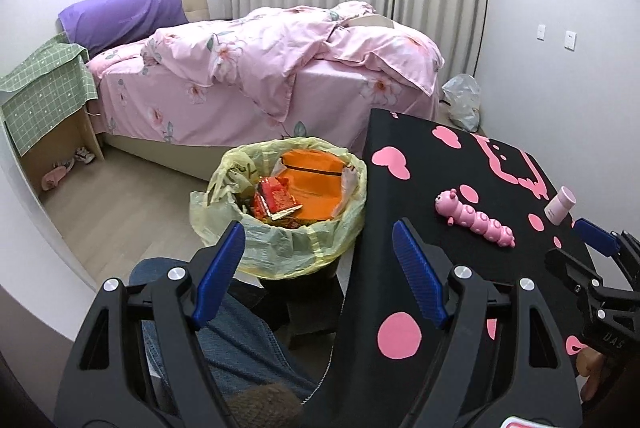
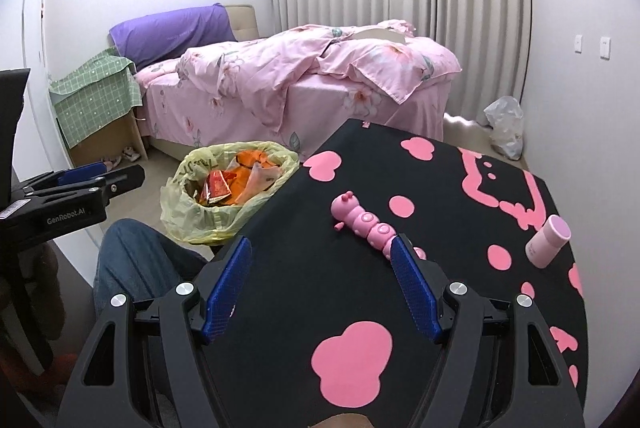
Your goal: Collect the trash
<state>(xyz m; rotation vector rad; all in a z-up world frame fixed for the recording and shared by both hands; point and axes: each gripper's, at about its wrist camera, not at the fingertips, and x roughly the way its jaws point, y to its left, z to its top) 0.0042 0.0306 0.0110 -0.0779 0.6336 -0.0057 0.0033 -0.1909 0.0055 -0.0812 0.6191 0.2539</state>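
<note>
A bin lined with a yellow bag (image 1: pixel 280 248) (image 2: pixel 224 224) stands on the floor left of the black table. It holds orange packaging (image 1: pixel 316 187) and red wrappers (image 1: pixel 276 201) (image 2: pixel 218 185). My left gripper (image 1: pixel 320 248) is open and empty, just in front of the bin at the table's left edge. My right gripper (image 2: pixel 320 264) is open and empty above the table (image 2: pixel 304 268), with its right finger next to the pink caterpillar toy (image 2: pixel 364 220) (image 1: pixel 476 220). A small pink bottle (image 2: pixel 548 240) (image 1: pixel 560 205) lies on the table to the right.
A bed with a pink duvet (image 1: pixel 280 67) fills the back. A cardboard box under a green cloth (image 1: pixel 44 95) stands at the left wall. A white plastic bag (image 2: pixel 506 125) lies on the floor at the right wall. The person's jeans leg (image 1: pixel 240 340) is below.
</note>
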